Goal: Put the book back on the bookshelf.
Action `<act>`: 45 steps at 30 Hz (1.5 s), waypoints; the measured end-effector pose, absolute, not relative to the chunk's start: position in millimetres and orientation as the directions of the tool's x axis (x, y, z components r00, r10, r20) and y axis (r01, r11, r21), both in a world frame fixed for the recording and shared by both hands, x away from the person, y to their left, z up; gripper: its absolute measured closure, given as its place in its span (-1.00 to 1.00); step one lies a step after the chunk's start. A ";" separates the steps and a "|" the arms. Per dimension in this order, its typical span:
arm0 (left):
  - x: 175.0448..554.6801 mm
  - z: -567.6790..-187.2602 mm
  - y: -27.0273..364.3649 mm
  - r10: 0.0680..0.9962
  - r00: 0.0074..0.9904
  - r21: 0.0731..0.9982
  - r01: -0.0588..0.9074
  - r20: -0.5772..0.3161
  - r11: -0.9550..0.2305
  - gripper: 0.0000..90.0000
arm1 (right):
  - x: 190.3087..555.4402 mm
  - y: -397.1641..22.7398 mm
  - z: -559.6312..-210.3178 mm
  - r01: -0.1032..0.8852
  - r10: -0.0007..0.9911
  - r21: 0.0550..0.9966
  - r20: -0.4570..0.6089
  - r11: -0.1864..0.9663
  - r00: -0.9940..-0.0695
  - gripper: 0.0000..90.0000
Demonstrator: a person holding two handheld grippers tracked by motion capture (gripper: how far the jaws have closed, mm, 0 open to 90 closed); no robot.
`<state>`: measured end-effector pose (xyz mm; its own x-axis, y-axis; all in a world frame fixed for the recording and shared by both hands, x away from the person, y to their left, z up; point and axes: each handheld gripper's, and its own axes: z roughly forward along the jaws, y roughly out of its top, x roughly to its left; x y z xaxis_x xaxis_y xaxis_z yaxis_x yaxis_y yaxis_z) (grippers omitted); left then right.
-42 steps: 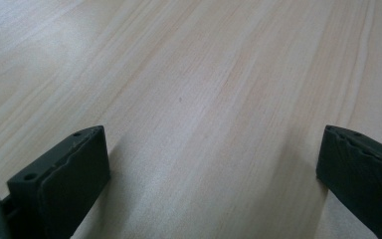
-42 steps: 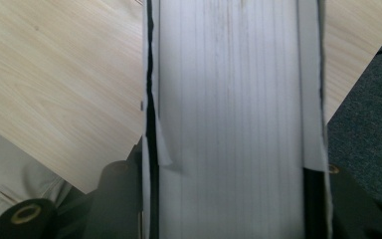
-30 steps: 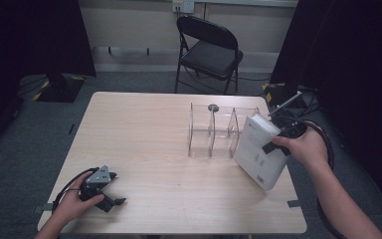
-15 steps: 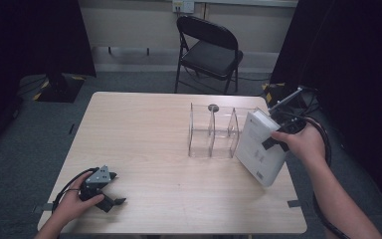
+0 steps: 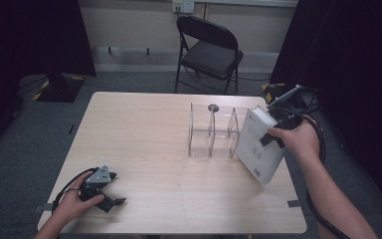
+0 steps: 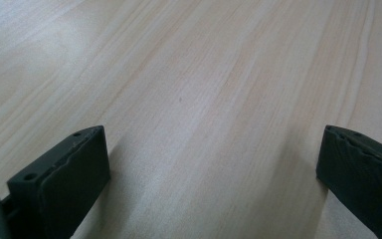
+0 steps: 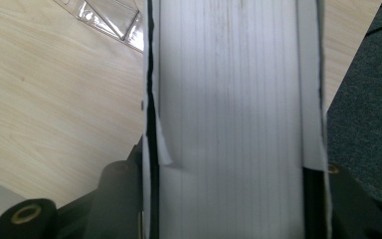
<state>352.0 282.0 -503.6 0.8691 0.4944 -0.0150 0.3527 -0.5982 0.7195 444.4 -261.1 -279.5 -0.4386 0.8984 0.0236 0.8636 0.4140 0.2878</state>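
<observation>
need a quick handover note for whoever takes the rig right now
Right gripper: shut on the book, held tilted beside the clear rack's right end, lower corner near the table.
Left gripper: open, nothing in it, resting at the table's near left corner.
Done: book gripped and brought to the rack.
Left: probably stand the book in a rack slot, then release.

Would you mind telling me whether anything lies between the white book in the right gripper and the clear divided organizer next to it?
Nothing visible does: the book leans tilted by the clear organizer, whose right-hand compartment looks empty.
</observation>
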 end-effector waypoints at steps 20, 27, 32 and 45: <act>352.0 -503.6 282.1 0.494 0.869 0.719 0.353 -0.015 -0.599 -1.00 | 466.4 -253.7 -283.4 0.890 0.927 0.295 0.034 0.349 -0.375 0.17; 352.0 -503.5 282.1 0.494 0.869 0.719 0.352 -0.015 -0.599 -1.00 | 471.2 -255.2 -285.3 0.898 0.936 0.297 0.037 0.323 -0.349 0.17; 352.0 -503.5 282.1 0.494 0.869 0.719 0.353 -0.015 -0.599 -1.00 | 473.3 -257.0 -284.6 0.903 0.946 0.312 0.039 0.296 -0.323 0.17; 352.0 -503.5 282.1 0.494 0.869 0.719 0.353 -0.015 -0.599 -1.00 | 478.6 -253.9 -286.2 0.910 0.956 0.322 0.044 0.262 -0.290 0.17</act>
